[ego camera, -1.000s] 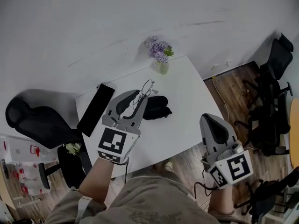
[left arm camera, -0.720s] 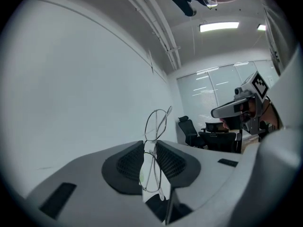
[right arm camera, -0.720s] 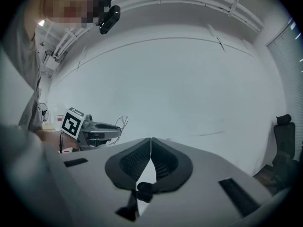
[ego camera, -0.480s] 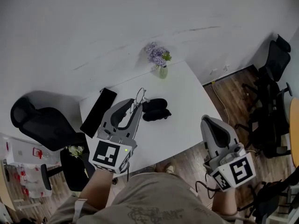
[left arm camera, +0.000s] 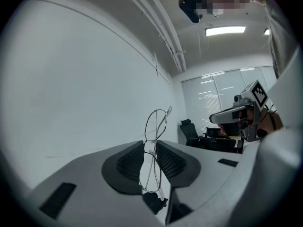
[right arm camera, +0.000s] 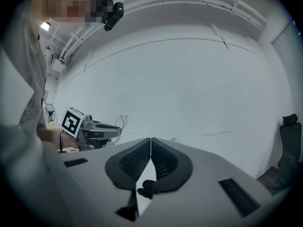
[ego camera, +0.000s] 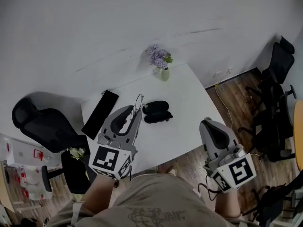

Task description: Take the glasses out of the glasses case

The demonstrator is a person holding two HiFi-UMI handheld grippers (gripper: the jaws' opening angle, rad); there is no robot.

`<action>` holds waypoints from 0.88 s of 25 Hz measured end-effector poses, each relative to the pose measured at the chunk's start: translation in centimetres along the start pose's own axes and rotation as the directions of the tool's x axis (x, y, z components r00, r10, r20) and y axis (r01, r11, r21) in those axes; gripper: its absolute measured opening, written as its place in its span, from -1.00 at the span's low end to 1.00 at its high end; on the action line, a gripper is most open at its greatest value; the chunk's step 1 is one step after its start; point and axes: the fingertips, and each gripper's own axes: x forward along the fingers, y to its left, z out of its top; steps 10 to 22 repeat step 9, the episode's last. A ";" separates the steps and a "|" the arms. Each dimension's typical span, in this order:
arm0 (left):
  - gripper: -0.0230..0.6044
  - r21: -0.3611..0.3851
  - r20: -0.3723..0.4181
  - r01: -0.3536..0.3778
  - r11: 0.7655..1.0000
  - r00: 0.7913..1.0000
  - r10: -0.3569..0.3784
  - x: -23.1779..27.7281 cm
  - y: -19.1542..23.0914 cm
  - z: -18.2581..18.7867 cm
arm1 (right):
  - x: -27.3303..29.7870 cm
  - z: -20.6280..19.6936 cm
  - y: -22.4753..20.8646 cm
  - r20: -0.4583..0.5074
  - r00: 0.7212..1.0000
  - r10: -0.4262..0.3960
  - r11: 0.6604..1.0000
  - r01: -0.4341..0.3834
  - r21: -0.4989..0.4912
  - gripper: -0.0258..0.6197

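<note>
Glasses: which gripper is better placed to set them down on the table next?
Left. The left gripper is shut on the glasses above the table, beside the open glasses case. The right gripper is shut and empty, out by the table's right corner.

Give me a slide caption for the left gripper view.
Left gripper pinches wire-framed glasses between its jaws against a white wall, the right gripper beyond.
</note>
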 end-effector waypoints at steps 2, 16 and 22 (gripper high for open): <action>-0.62 0.001 -0.003 -0.001 1.000 1.000 0.001 0.0 -0.1 -0.1 | -0.1 -0.1 -0.2 -0.001 1.000 -0.001 1.000 0.001 -0.001 -0.83; -0.62 0.004 -0.003 0.000 1.000 1.000 0.000 0.2 -0.3 0.1 | -0.1 -0.2 -0.7 -0.010 1.000 -0.008 1.000 0.008 -0.004 -0.83; -0.62 0.004 -0.003 0.000 1.000 1.000 0.000 0.2 -0.3 0.1 | -0.1 -0.2 -0.7 -0.010 1.000 -0.008 1.000 0.008 -0.004 -0.83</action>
